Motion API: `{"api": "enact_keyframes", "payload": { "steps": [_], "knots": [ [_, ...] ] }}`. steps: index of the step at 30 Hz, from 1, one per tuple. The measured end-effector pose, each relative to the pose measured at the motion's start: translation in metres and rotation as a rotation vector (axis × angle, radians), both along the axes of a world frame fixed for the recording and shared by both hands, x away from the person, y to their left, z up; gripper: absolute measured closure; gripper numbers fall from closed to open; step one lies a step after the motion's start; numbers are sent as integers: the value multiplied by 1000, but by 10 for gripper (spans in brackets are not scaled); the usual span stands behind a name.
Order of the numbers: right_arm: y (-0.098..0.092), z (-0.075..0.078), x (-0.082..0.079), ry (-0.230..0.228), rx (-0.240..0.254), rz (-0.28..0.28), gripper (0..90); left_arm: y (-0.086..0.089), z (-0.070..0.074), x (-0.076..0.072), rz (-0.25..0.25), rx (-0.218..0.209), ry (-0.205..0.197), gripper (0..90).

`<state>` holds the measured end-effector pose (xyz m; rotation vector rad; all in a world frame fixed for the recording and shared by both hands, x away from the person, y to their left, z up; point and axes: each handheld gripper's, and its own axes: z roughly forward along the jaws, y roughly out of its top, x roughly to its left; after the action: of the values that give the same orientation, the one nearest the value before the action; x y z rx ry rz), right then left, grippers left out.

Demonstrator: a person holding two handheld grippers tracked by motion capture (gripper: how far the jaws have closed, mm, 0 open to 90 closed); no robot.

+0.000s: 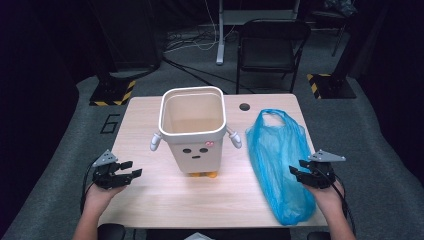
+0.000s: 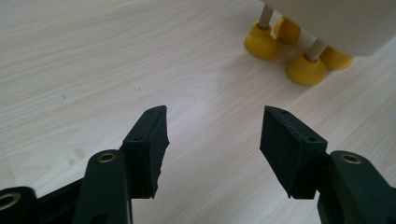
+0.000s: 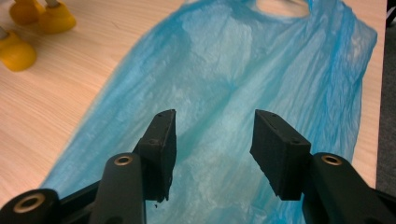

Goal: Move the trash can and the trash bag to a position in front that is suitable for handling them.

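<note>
Blue plastic is lying flat along the right side of the table (image 1: 150, 200) in the high view: a thin bag (image 1: 277, 165), its handle loop pointing to the far edge and its closed end reaching the near edge. A white bin (image 1: 193, 131) with a drawn face and yellow feet is standing upright at the middle, well apart from the left gripper (image 1: 131, 169), which is hovering over the near left part with its jaws parted and nothing between them. The right gripper (image 1: 295, 170) is hanging at the bag's right edge, jaws likewise parted.

In the left gripper view, the left gripper (image 2: 212, 133) is pointing at bare wood, its jaws standing about half open and gripping nothing; the bin's yellow feet (image 2: 306, 70) are sitting far right.

In the right gripper view, the right gripper (image 3: 214, 135) is looking down on the bag (image 3: 224, 70), its jaws half open above the crinkled film and not pinching it.

The likely trouble is the film itself: being so thin and flat, the jaws may be closing on air or pinching both layers together, so the mouth is staying shut. A one-sided pull may also be dragging the whole bag off the near edge, or a sweeping hand may be tipping the light bin.
</note>
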<state>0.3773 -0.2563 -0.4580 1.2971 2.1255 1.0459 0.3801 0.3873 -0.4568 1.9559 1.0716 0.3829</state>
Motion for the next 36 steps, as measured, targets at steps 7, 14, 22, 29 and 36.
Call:
{"api": "enact_keyframes", "payload": {
  "steps": [7, 14, 22, 29, 36],
  "knots": [
    [16, 17, 1, -20, -3, 65, 530, -10, 20, -4, -47, -31, -44, 449],
    [37, 30, 6, -50, -11, 130, 532, -24, 37, -2, -106, -38, -58, 466],
    [56, 41, 12, -75, -5, 181, 530, -49, 60, 8, -150, -52, -113, 469],
    [67, 43, 12, -86, -11, 201, 519, -63, 74, 15, -166, -96, -127, 472],
    [72, 46, 13, -82, 5, 220, 514, -76, 87, 21, -160, -82, -132, 498]
  ]
}}
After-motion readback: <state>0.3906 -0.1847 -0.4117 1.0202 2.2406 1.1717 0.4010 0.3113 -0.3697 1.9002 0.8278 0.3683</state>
